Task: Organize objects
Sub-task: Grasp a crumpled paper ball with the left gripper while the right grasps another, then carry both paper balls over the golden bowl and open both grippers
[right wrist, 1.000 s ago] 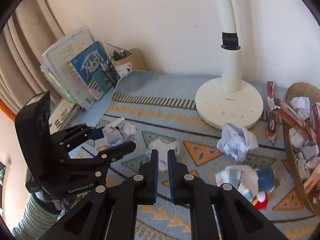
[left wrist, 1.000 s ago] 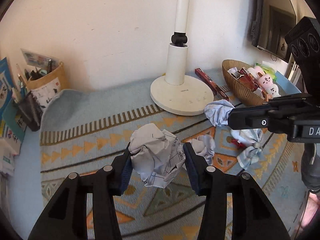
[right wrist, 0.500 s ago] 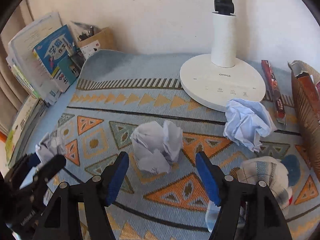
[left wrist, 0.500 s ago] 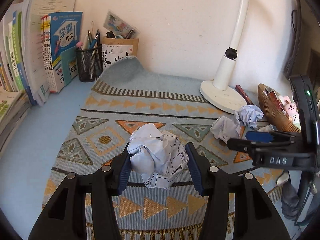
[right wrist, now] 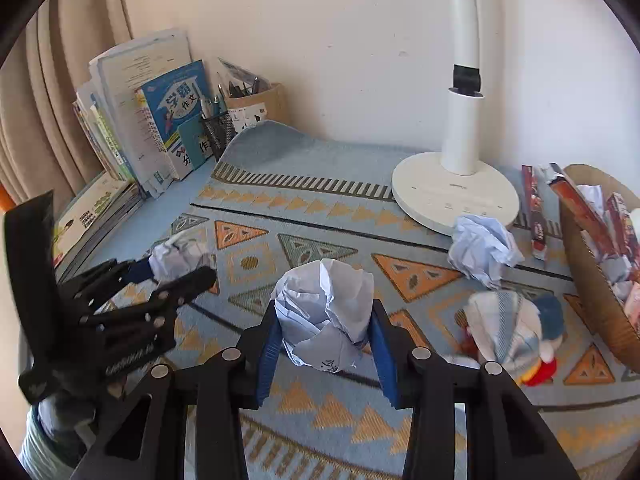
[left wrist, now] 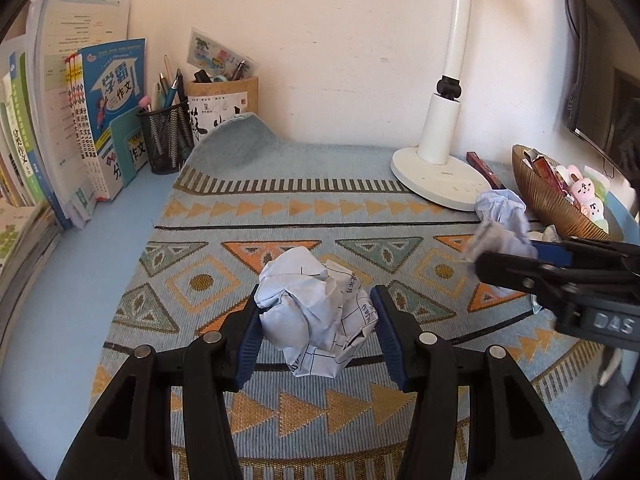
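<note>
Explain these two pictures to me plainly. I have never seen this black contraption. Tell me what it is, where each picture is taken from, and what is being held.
There is no robot here: a person holds a two-finger clamp in each hand, and each carries a camera looking along its fingers. One picture is from the left gripper, clamped on a crumpled paper ball. The other is from the right gripper, clamped on a second paper ball. Each gripper shows in the other's picture. On the patterned mat lie a third paper ball, a small doll, a lamp base and a basket.
</note>
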The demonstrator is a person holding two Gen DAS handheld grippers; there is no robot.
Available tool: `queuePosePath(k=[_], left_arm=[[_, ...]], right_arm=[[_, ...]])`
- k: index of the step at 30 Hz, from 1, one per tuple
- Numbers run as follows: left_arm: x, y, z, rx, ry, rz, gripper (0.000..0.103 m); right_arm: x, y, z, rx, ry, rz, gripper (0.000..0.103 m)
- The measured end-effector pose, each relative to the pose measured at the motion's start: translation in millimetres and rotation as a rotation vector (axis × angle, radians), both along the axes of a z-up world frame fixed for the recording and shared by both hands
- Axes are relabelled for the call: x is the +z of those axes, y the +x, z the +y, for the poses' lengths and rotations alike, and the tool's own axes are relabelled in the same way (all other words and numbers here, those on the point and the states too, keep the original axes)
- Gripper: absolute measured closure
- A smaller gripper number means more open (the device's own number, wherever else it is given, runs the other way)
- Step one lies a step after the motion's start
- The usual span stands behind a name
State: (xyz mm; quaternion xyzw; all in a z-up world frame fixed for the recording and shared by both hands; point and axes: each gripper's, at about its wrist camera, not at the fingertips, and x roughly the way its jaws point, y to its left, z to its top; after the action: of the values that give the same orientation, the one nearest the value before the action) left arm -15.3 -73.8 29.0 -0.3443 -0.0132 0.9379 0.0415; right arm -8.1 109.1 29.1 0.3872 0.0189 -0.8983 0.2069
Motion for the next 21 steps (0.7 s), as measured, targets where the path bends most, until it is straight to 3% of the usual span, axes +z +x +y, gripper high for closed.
queuePosePath(k=[6, 10, 17, 21], left_arm=[[-0.5, -1.5, 5.0, 0.000, -0.039, -0.006, 0.053], [5.3, 0.2, 15.4, -0.028, -0.055, -0.009, 0.055], [90.0, 0.2, 100.7, -0.247, 0.076, 0.086, 0.055], [122.4, -28.9, 174.4, -0.382, 0.163, 0.074, 0.055]], right_arm=[[-7.4, 58.2, 69.9, -0.074, 0.002, -0.035, 0.062], [13.7, 83.5, 138.2, -0.189, 0.008, -0.003, 0.062], [92.2, 75.8, 258.9, -0.487, -0.088, 0.141, 0.061], [110.4, 39.7, 297.8, -0.590, -0.167, 0.146, 0.061]])
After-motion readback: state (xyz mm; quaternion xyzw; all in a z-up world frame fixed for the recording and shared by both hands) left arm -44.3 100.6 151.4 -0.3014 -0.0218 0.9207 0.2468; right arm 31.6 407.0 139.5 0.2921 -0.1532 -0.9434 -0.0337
